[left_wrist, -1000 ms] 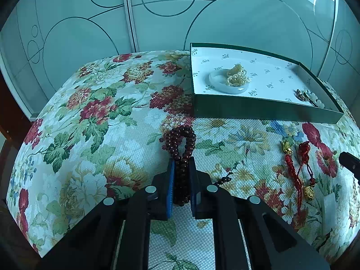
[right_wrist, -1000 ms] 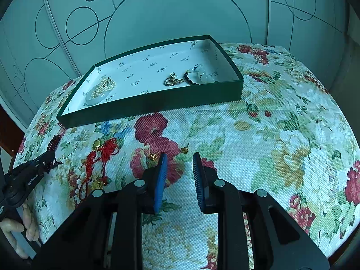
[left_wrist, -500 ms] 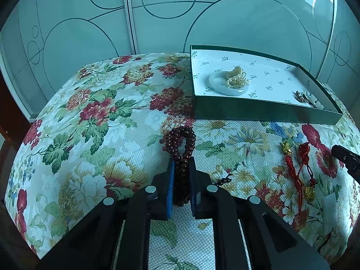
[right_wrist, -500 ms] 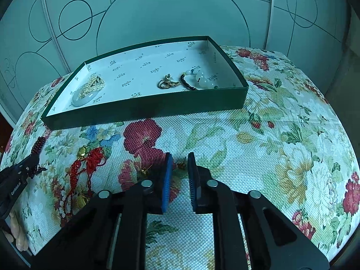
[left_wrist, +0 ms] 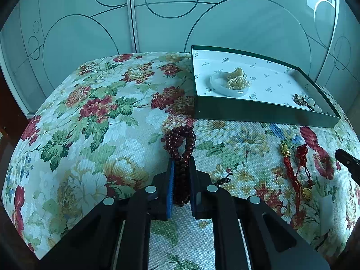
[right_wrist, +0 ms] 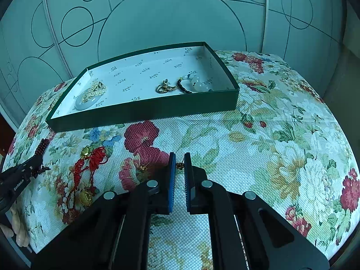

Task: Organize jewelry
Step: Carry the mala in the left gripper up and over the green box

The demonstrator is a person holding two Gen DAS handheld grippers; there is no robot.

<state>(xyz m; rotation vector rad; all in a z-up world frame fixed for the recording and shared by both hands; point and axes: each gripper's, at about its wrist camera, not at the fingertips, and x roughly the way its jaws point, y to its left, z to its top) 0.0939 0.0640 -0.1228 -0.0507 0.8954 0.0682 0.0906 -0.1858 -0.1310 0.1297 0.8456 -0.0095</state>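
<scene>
My left gripper [left_wrist: 180, 160] is shut on a dark red bead bracelet [left_wrist: 180, 144] lying on the floral cloth. My right gripper [right_wrist: 178, 156] is nearly shut around a small gold earring [right_wrist: 179, 165] at its fingertips; a narrow gap shows between the pads. A second gold earring [right_wrist: 144, 167] lies just left of it. A green tray [right_wrist: 144, 110] holds a pearl strand on a jade bangle [right_wrist: 90, 96], a gold charm [right_wrist: 164, 87] and a white and black bead bracelet [right_wrist: 193, 84]. A red knotted cord with gold charms [right_wrist: 87, 168] lies on the cloth.
The floral cloth [right_wrist: 281, 146] covers a rounded surface that drops off at the sides. Frosted glass panels [right_wrist: 168, 22] stand behind the tray. The left gripper [right_wrist: 20, 175] shows at the left edge of the right wrist view.
My right gripper has moved forward and closed from wide open to nearly shut around the small gold earring. My left gripper has stayed shut on the dark red bracelet.
</scene>
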